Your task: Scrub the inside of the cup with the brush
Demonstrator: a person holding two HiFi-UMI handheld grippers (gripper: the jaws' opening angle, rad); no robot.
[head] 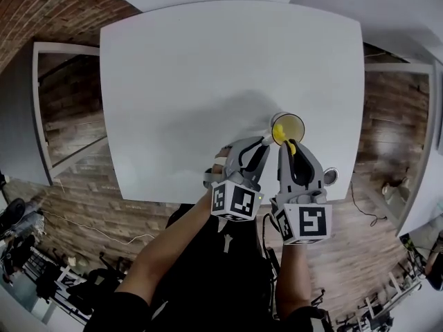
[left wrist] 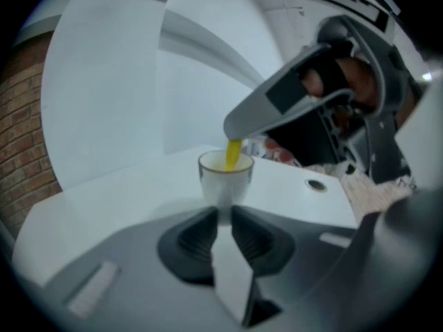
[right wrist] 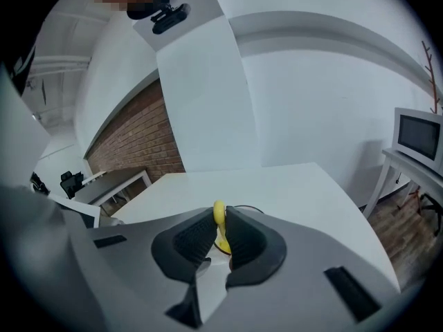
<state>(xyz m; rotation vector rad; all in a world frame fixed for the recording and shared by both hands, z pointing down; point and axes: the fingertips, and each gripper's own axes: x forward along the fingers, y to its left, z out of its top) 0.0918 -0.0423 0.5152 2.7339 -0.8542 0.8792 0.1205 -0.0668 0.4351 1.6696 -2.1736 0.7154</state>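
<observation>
Our left gripper (left wrist: pixel 223 216) pinches the cup (left wrist: pixel 225 185) at its near side, by the near right corner of the table (head: pixel 208 81); we should brace it firmly. The right gripper (right wrist: pixel 220 220), clamped on the yellow brush (left wrist: pixel 233 154), should swirl its head against the inner wall. A round grommet (head: pixel 330 177) lies rightward; nothing blocks us.

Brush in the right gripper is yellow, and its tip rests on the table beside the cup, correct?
Not quite. The right gripper does hold the yellow brush, but its tip is down inside the cup, not on the table beside it. The left gripper view shows this plainly, and the head view agrees.
</observation>
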